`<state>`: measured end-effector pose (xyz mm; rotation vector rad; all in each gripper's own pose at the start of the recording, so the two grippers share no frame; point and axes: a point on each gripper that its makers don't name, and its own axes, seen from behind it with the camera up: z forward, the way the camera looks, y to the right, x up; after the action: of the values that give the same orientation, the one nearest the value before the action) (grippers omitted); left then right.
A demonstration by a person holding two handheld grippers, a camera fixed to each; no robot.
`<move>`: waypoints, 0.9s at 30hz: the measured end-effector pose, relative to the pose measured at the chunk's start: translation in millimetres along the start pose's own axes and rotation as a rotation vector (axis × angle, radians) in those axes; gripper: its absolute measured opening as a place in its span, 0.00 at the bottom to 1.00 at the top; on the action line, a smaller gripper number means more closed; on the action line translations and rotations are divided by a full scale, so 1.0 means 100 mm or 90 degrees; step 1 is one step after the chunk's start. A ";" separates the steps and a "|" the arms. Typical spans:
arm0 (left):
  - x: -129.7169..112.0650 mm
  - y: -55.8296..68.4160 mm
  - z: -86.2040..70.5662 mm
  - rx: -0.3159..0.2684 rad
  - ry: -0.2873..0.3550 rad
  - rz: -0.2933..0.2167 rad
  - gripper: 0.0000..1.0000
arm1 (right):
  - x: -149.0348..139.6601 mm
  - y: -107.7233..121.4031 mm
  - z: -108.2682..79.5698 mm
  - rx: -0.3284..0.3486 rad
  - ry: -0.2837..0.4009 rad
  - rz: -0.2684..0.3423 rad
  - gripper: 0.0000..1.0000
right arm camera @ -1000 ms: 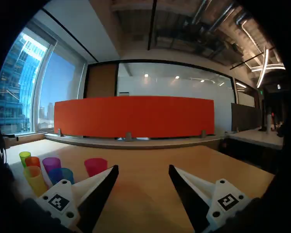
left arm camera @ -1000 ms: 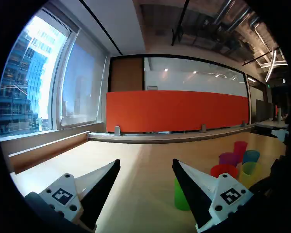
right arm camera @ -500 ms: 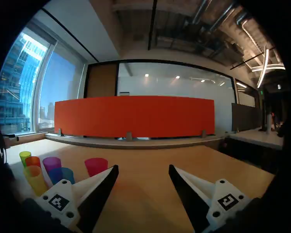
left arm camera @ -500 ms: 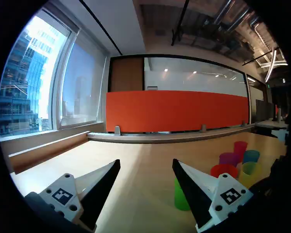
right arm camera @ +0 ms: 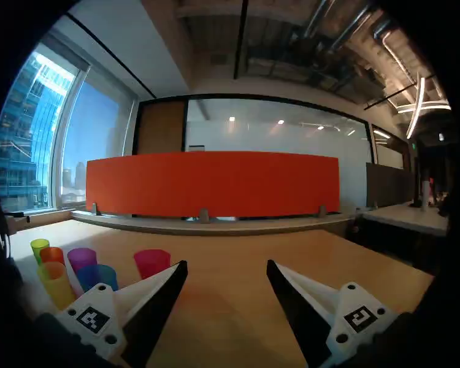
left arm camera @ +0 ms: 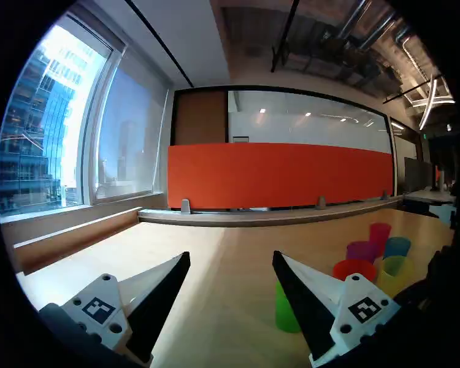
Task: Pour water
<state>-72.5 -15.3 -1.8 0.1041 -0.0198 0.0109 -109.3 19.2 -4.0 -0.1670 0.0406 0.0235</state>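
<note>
Several coloured plastic cups stand on a wooden table (left arm camera: pixel 230 257). In the left gripper view, a green cup (left arm camera: pixel 284 310) sits just behind the right finger, with a red cup (left arm camera: pixel 353 268), a purple cup (left arm camera: pixel 362 249), a pink cup (left arm camera: pixel 379 233), a blue cup (left arm camera: pixel 397 246) and a yellow cup (left arm camera: pixel 395 270) farther right. My left gripper (left arm camera: pixel 230 260) is open above the table, holding nothing. In the right gripper view, a pink cup (right arm camera: pixel 151 262), blue cup (right arm camera: pixel 98 276), purple cup (right arm camera: pixel 81 257), yellow cup (right arm camera: pixel 56 282), orange cup (right arm camera: pixel 51 254) and green cup (right arm camera: pixel 38 247) stand at left. My right gripper (right arm camera: pixel 226 267) is open and empty.
An orange partition (left arm camera: pixel 279 175) runs along the table's far edge (right arm camera: pixel 211 184). Large windows (left arm camera: pixel 52 141) line the left wall. Another desk (right arm camera: pixel 408 218) stands at the far right. Bare tabletop lies ahead of both grippers.
</note>
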 end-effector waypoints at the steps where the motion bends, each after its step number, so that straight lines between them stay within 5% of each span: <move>1: 0.00 0.00 0.00 0.000 0.000 0.000 1.00 | 0.00 0.00 0.00 0.000 0.000 0.000 1.00; 27: 0.01 -0.01 0.02 0.000 0.001 -0.001 1.00 | -0.01 0.00 0.00 0.000 0.000 0.000 1.00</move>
<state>-71.9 -16.3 -0.3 0.1034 -0.0189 0.0096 -110.1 18.9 -3.5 -0.1670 0.0407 0.0232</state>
